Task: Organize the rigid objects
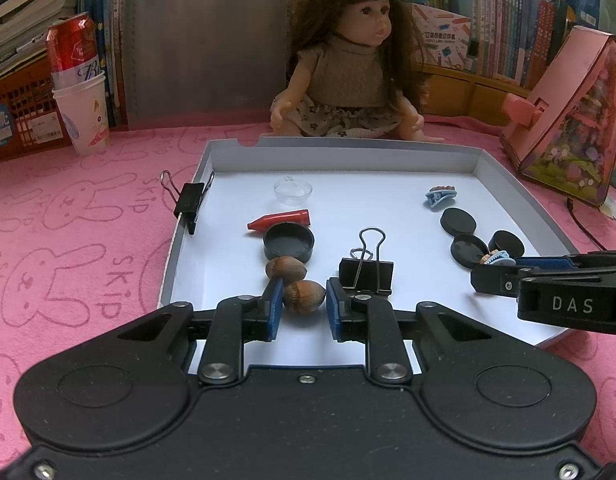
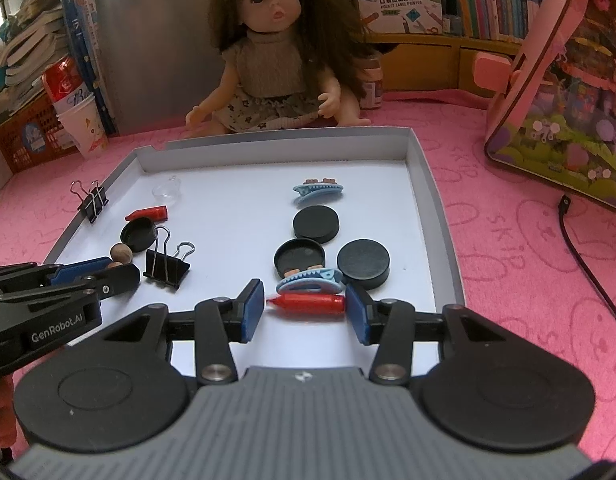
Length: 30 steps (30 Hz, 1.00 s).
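My left gripper is shut on a brown hazelnut at the near left of the white tray. A second hazelnut lies just behind it, touching an upturned black cap. My right gripper is open at the tray's near right. A red cone-shaped piece lies crosswise between its blue pads, with slight gaps at both ends. A blue hair clip rests right behind the red piece, against another black cap.
The tray also holds a second red piece, a clear dome, a binder clip, two more black caps and a blue clip. Another binder clip grips the left rim. A doll, cup and pink case stand behind.
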Motion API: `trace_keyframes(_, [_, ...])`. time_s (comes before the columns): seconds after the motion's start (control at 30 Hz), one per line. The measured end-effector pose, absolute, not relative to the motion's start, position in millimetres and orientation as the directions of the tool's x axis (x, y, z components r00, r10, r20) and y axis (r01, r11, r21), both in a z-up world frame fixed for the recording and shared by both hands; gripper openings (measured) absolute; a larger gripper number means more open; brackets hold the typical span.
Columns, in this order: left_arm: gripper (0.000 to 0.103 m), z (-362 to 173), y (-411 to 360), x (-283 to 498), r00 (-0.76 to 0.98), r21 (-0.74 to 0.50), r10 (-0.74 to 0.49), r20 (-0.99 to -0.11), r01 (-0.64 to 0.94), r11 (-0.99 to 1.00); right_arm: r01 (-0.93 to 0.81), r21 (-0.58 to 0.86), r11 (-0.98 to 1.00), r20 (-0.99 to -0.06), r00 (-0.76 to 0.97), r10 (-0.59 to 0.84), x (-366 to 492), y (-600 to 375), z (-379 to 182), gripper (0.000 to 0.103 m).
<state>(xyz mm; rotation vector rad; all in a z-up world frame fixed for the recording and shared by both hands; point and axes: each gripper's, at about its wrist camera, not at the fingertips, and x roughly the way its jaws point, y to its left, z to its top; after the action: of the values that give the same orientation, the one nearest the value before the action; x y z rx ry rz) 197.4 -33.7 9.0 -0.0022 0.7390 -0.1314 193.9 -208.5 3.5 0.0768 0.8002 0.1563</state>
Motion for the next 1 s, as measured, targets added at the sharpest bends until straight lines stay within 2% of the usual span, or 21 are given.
trace_keyframes(0.07, [0.023, 9, -34, 197, 0.731, -0.049, -0.121, -0.671, 0.119, 0.992, -0.114, 0.127, 0.985, -0.706, 0.688, 0.170, 193, -208, 4, 0.063])
trace_keyframes(0.2, [0.035, 10, -34, 196, 0.734, -0.052, -0.122, -0.668, 0.118, 0.992, -0.116, 0.120, 0.986, -0.698, 0.696, 0.167, 191, -207, 5, 0.067])
trace_keyframes(0.33, [0.043, 14, -35, 192, 0.745, -0.040, -0.120, -0.656, 0.124, 0.991, -0.116, 0.116, 0.986, -0.689, 0.706, 0.164, 189, -206, 8, 0.072])
trace_keyframes(1.0, [0.075, 29, -35, 171, 0.770, -0.026, -0.116, -0.627, 0.128, 0.991, -0.105, 0.105, 0.989, -0.637, 0.757, 0.148, 169, -207, 24, 0.087])
